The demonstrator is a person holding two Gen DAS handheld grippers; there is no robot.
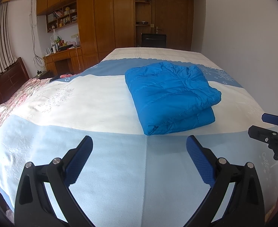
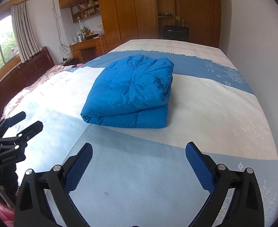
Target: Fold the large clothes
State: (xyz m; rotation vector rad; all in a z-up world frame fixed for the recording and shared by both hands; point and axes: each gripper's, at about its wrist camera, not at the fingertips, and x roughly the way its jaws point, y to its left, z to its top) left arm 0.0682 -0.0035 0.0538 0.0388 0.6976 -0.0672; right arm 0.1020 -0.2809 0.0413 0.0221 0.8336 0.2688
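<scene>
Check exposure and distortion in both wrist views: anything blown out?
Left wrist: strong fisheye bend with dark corners, white band of the bedspread near clipping, blue jacket well exposed. Right wrist: same distortion, window overexposed, glare on the bedspread left of the jacket.

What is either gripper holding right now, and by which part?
Nothing. The left gripper and right gripper both hang open and empty over the bedspread, short of the folded bright blue quilted puffer jacket.
</scene>
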